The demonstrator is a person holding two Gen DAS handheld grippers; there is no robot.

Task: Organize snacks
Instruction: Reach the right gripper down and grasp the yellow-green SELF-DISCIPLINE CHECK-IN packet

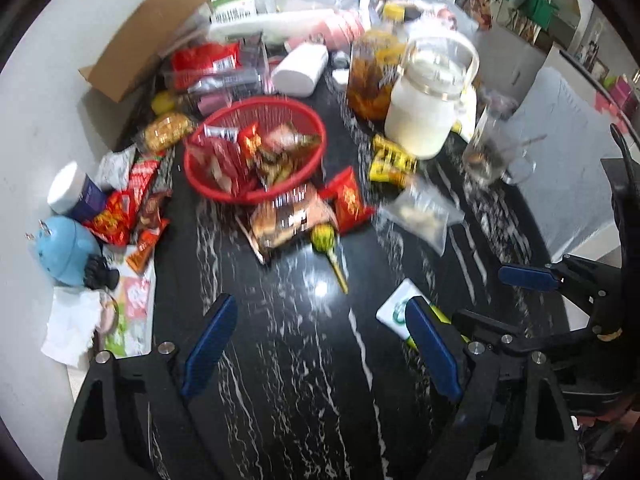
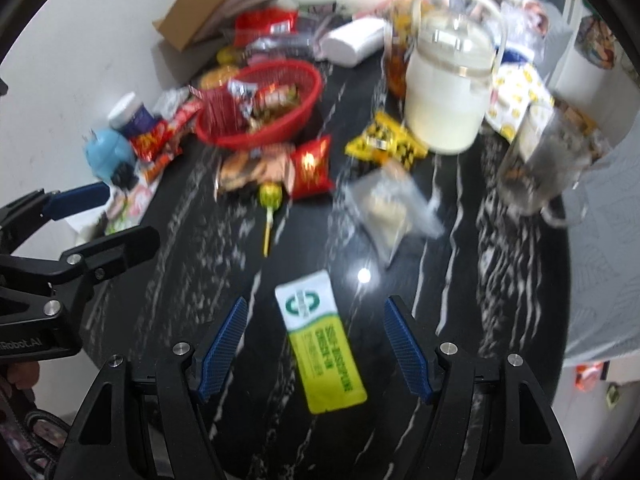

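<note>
Table (image 1: 304,360): black marble, white veins.
Jar (image 2: 448,92): white contents, clear lid.
Cardboard box (image 1: 144,40): open, far left.
Blue pot (image 1: 66,250): table's left edge.

A basket (image 2: 260,108) of snack packets sits toward the back left of the surface (image 2: 460,280). Just before it lie a packet (image 2: 310,166) and a lollipop (image 2: 269,200). A jug (image 2: 448,92) stands to the right, a zip bag (image 2: 390,204) before it. Nearest, a sachet (image 2: 320,340) lies flat between the right gripper (image 2: 316,344) jaws.
</note>
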